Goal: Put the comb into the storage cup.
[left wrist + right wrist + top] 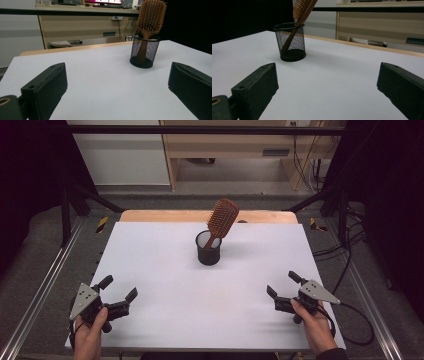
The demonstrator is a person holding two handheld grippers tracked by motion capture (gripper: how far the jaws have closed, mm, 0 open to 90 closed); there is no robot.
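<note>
The cup (208, 248) stands on the tabletop (160, 270), ahead of both hand-held grippers and between them. From the left hand-held gripper (120, 288) it lies ahead and to the right, well apart; from the right hand-held gripper (281, 284), ahead and to the left. The hairbrush (220, 220) stands in the cup, handle down, leaning right.

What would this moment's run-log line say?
left gripper: open, idle | right gripper: open, idle | hairbrush: handle-down, leaning in mesh cup
</note>
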